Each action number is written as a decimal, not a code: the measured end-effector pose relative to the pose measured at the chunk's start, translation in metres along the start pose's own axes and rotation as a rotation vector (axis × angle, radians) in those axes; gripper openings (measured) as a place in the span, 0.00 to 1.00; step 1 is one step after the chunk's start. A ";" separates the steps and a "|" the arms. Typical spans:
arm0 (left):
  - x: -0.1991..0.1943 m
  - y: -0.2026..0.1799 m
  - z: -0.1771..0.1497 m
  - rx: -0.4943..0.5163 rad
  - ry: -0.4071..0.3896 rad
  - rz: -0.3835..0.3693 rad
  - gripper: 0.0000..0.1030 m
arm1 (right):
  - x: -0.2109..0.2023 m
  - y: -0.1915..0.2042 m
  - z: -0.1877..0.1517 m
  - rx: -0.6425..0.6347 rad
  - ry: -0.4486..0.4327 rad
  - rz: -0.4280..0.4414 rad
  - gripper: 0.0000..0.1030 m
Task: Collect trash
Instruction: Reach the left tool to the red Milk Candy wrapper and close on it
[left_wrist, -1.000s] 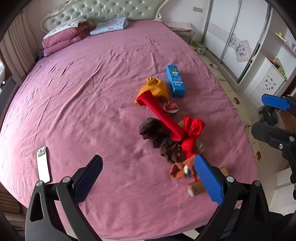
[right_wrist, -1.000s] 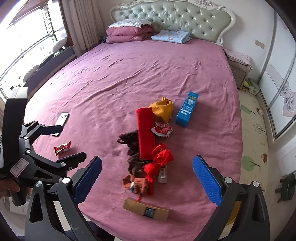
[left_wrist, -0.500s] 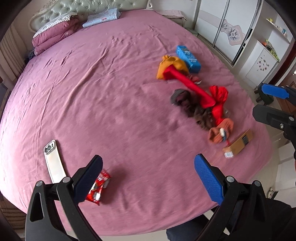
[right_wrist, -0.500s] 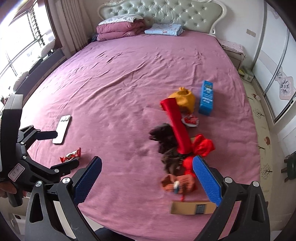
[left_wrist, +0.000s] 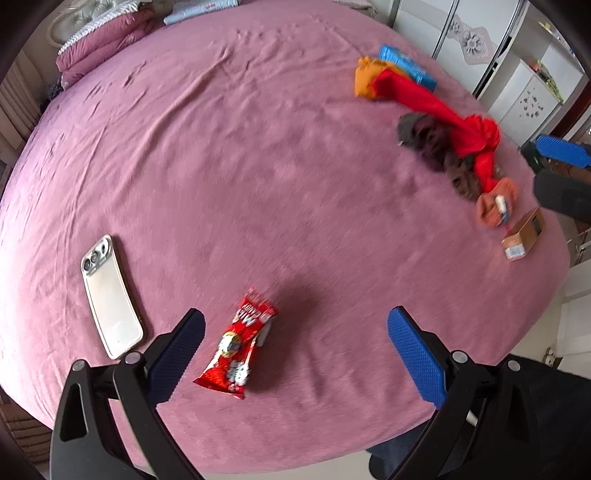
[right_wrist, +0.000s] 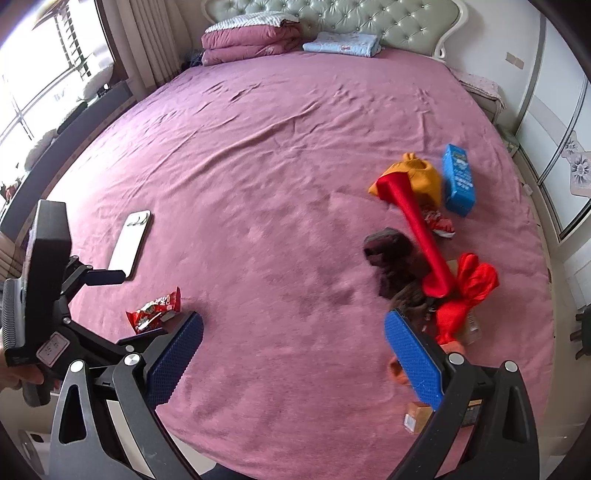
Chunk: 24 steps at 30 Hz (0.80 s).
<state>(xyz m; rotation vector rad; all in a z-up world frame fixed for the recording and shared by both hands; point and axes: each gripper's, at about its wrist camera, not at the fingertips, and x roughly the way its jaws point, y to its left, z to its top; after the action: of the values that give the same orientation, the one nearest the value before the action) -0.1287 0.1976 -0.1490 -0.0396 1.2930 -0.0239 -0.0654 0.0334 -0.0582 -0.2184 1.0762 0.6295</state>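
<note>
I am holding the left gripper (left_wrist: 295, 347) over the near edge of the bed (left_wrist: 229, 155), its jaws spread wide and gripping nothing. The red snack wrapper (left_wrist: 238, 349) is lying flat on the cover between those jaws, nearer the left one. A phone (left_wrist: 110, 295) is lying just outside the left jaw, apart from the wrapper. I am keeping the right gripper (right_wrist: 293, 350) above the same cover, jaws also wide and bare. A second small red wrapper (right_wrist: 439, 223) is sitting ahead of the right jaw, beside the red cloth (right_wrist: 417, 232) and near the blue box (right_wrist: 458, 180). A cardboard box (right_wrist: 417, 421) is showing just under the right jaw.
</note>
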 end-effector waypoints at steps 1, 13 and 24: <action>0.004 0.003 -0.001 0.000 0.007 0.002 0.96 | 0.004 0.002 -0.002 -0.003 0.006 0.000 0.92; 0.063 0.043 -0.017 -0.025 0.085 -0.033 0.80 | 0.030 0.012 -0.014 -0.003 0.051 -0.005 0.92; 0.083 0.043 -0.010 -0.005 0.145 0.004 0.47 | 0.035 0.003 -0.018 0.021 0.066 -0.002 0.92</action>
<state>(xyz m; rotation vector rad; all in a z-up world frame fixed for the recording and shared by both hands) -0.1158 0.2366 -0.2334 -0.0401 1.4381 -0.0204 -0.0690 0.0408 -0.0969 -0.2232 1.1453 0.6126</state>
